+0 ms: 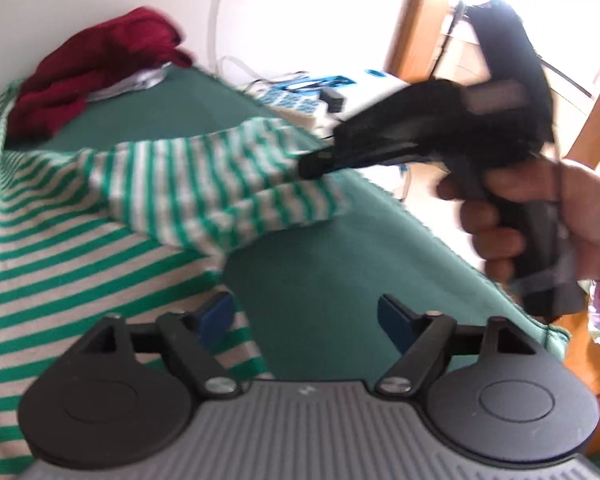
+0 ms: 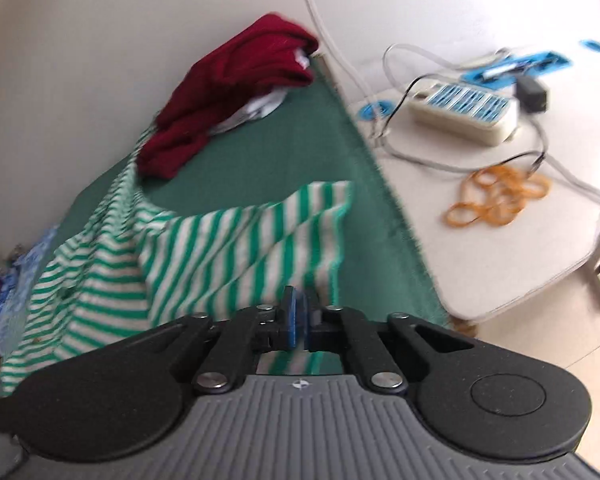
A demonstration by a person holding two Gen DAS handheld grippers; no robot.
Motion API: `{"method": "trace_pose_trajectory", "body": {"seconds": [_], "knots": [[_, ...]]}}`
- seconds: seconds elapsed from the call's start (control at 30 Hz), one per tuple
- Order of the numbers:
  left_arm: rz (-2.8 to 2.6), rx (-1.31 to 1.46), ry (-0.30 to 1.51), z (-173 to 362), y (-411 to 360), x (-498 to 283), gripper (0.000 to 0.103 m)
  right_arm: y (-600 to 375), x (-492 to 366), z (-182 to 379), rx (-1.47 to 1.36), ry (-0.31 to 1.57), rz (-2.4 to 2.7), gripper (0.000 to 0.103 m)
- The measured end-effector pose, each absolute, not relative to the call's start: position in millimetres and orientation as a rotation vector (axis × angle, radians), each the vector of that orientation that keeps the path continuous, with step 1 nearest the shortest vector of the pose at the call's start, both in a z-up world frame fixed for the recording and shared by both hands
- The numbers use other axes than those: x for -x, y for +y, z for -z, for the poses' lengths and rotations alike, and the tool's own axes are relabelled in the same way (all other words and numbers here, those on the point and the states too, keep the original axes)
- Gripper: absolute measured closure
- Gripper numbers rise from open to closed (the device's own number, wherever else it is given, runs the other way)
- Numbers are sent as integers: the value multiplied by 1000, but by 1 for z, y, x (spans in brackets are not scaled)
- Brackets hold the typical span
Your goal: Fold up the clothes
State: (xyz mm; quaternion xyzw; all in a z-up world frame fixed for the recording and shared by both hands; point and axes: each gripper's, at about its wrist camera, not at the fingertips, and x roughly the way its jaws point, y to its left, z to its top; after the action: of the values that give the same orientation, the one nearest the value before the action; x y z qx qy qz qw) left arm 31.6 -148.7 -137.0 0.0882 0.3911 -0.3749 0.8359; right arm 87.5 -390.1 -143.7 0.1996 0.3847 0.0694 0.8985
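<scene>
We are in the middle of a fold on the green-and-white striped knit garment (image 2: 228, 248), which lies spread on the table under a dark green felt-like cloth (image 2: 300, 140). The right tool (image 2: 298, 320) is clenched on a flap of that striped fabric, and the flap is lifted off the table; from the left wrist view the same tool's tip (image 1: 316, 164) sits at about two o'clock with the striped edge drawn up to it. We cannot tell whether the flap is a sleeve or a side panel. The bulk of the garment rests flat toward eight o'clock in both views.

The left tool (image 1: 306, 316) is released, its blue pads (image 1: 392, 316) set wide apart, holding nothing. Its left pad hangs over the striped body; the right one is over bare green cloth.

In our judgement the step in hand is carrying the lifted flap across the body. That calls for keeping the fabric taut enough not to bunch, laying it down with the stripes roughly aligned, and having the free left tool ready to pin the body so it does not drag.

The person's right hand (image 1: 540, 216) wraps the pistol-style handle, the tool pointing toward nine o'clock in the left view.

A crumpled dark red knit garment (image 2: 236, 92) sits at the far end of the table, at about eleven o'clock, well apart from the work.
</scene>
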Motion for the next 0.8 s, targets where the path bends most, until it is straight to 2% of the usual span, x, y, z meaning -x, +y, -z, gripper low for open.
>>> {"method": "trace_pose_trajectory", "body": {"seconds": [0.03, 0.07, 0.17, 0.2, 0.23, 0.3, 0.37, 0.4, 0.47, 0.53, 0.57, 0.63, 0.73, 0.77, 0.8], "knots": [[811, -193, 833, 136, -150, -27, 38, -388, -87, 143, -411, 792, -130, 103], [822, -183, 841, 134, -147, -24, 42, -385, -85, 140, -409, 782, -132, 94], [833, -176, 813, 124, -122, -9, 39, -364, -73, 132, -377, 768, -209, 88], [836, -181, 811, 122, -110, -3, 36, -356, -71, 132, -351, 785, -220, 81], [852, -175, 827, 123, -102, 0, 34, -352, -69, 134, -330, 797, -217, 80], [885, -162, 858, 125, -85, 8, 34, -351, -64, 140, -316, 793, -161, 96], [918, -149, 890, 127, -67, 15, 36, -338, -51, 135, -352, 782, -163, 95], [934, -142, 905, 128, -59, 19, 36, -331, -44, 132, -370, 777, -164, 85], [967, -129, 937, 131, -42, 26, 34, -318, -30, 127, -406, 766, -165, 82], [1000, -147, 931, 130, -22, 40, 34, -305, -17, 122, -442, 754, -167, 70], [1016, -169, 913, 129, -11, 50, 34, -299, -10, 119, -460, 748, -168, 60], [1048, -209, 880, 126, 10, 69, 30, -284, 4, 116, -494, 745, -176, 59], [1068, -197, 905, 130, 50, 80, 30, -253, 30, 132, -490, 798, -176, 64], [1064, -196, 908, 132, 62, 83, 30, -250, 40, 137, -475, 801, -118, 68], [1060, -196, 912, 134, 73, 85, 30, -248, 50, 142, -470, 797, -63, 87]]}}
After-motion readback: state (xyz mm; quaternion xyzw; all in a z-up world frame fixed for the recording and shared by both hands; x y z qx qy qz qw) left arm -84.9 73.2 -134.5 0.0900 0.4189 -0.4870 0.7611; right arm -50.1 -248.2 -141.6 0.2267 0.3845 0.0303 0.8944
